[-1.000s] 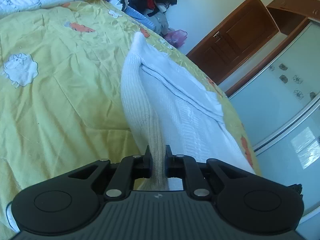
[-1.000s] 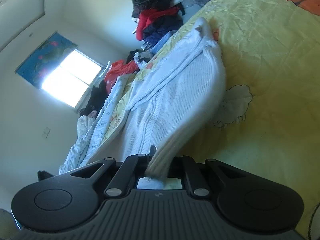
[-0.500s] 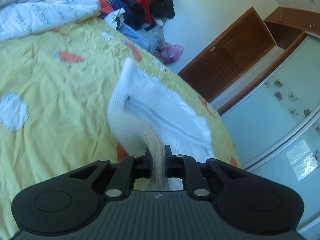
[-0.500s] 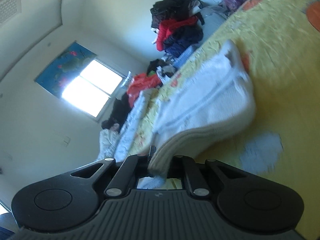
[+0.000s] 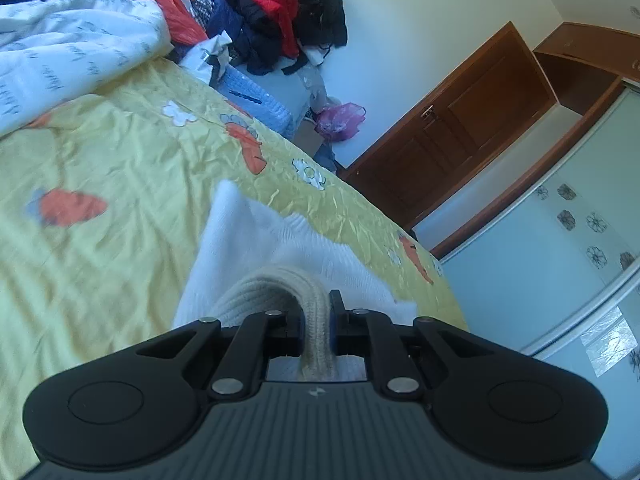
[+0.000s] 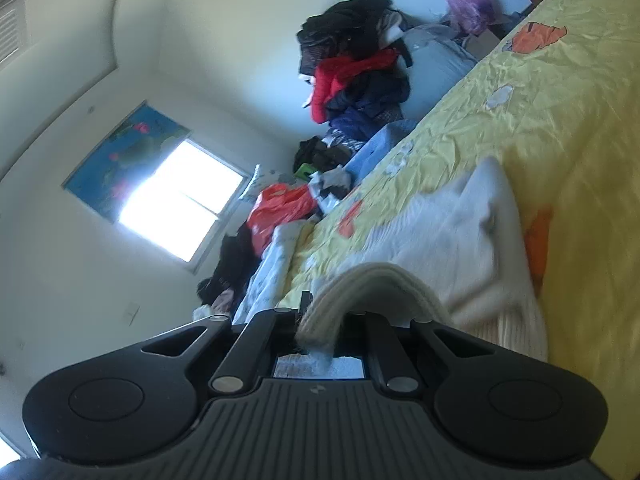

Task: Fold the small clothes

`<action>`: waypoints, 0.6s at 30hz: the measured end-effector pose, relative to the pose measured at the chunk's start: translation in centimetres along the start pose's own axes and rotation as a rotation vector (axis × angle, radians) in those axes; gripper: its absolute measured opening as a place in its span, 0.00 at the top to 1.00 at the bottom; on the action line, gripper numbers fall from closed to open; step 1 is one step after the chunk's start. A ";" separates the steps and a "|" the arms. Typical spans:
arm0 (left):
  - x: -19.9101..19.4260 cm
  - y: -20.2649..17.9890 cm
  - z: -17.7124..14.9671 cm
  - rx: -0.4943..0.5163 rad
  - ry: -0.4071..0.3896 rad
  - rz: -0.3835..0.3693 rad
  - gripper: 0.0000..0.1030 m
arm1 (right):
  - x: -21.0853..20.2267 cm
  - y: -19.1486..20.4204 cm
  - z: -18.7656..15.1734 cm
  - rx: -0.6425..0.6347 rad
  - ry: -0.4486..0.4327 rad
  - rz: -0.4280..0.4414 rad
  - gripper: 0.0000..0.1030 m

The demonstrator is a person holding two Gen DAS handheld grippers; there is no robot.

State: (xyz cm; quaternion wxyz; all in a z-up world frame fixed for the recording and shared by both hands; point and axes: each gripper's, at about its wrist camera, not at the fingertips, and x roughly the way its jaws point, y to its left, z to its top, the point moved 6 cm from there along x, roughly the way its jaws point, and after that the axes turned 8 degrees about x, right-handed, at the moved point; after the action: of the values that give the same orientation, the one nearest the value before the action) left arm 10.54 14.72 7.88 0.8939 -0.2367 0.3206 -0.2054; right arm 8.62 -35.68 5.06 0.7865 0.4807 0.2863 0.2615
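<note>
A small white knit sweater [image 5: 256, 248] lies on the yellow bedsheet [image 5: 120, 168]. Its cream ribbed hem curls up over the garment towards the far end. My left gripper [image 5: 318, 312] is shut on one part of the ribbed hem. My right gripper [image 6: 324, 320] is shut on another part of the hem, and the sweater [image 6: 448, 232] spreads out beyond it on the sheet [image 6: 560, 120]. The fingertips of both grippers are hidden by the cloth.
A pile of dark and red clothes [image 5: 272, 16] sits past the bed's far end, with a blue knit piece [image 5: 256, 100] and a pink bag [image 5: 340, 120]. A white printed quilt [image 5: 60, 60] lies at the left. A wooden door [image 5: 460, 120] and wardrobe stand at the right.
Both grippers have carried the hem forward over the sweater, so the visible length of sweater ahead has shortened. The hem now arches in a fold close to the fingers.
</note>
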 end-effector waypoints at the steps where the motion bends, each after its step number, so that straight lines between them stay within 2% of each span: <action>1: 1.3 0.2 1.0 -0.001 0.003 0.002 0.90 | 0.9 -0.3 1.0 0.008 -0.001 -0.003 0.89; 6: 6.7 1.2 4.8 0.003 0.023 0.036 0.90 | 5.7 -2.5 5.9 0.034 0.000 -0.043 0.89; 10: 10.9 2.7 7.0 0.016 0.048 0.080 0.90 | 9.2 -4.7 8.6 0.052 0.020 -0.086 0.89; 18: 17.7 5.2 8.0 0.014 0.109 0.142 0.90 | 14.6 -9.4 11.4 0.108 0.047 -0.159 0.89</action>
State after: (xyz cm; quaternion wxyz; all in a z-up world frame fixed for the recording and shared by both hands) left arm 29.61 12.05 1.98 0.8890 -0.1958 0.3832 -0.1562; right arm 28.13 -36.29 -2.12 0.7708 0.4918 0.3556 0.1937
